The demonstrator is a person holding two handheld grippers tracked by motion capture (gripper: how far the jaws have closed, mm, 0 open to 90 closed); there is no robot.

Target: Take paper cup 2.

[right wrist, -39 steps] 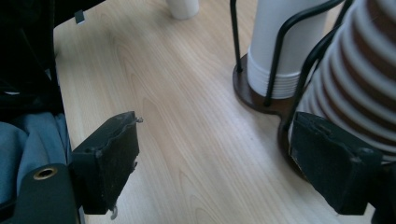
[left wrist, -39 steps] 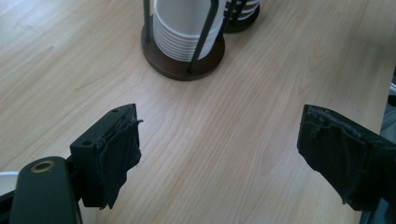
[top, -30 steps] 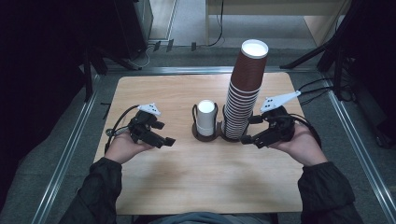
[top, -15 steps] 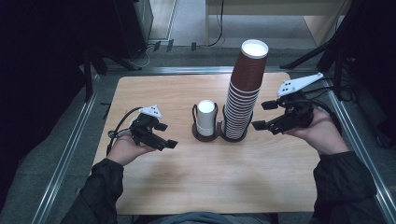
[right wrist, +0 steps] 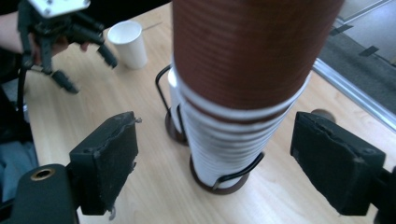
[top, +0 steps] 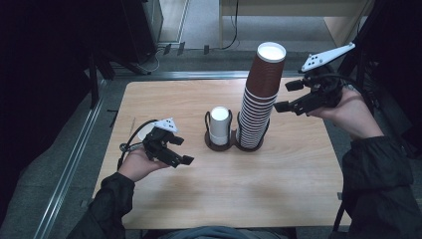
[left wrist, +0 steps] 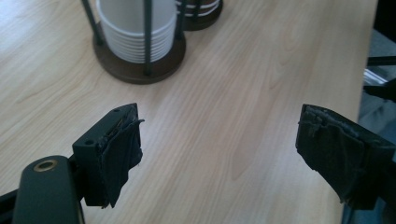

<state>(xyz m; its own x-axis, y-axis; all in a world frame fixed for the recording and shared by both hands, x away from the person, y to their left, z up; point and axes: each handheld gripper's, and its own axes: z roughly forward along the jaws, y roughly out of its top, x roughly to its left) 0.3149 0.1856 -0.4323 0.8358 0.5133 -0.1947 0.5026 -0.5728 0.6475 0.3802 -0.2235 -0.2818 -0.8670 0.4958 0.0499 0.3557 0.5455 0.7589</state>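
Brown paper cups, tall stack [top: 260,94], stand in a dark wire holder [top: 250,144] near the desk [top: 298,189] centre, a bit toward the far edge; lower cups show white rims w/ brown bands. Just beside it, on the left, a short stack of white cups [top: 219,124] sits in a 2nd holder [top: 218,144]. Right gripper [top: 288,97] is held above the desk by the right edge, level w/ the upper part of the tall stack, jaws wide apart, nothing between the pads; in the right gripper view the stack [right wrist: 243,93] stands ahead of them, not touched. Left gripper [top: 181,152] hovers nr the left edge, jaws apart, empty. A single white cup [right wrist: 128,43] stands on the desk close behind it.
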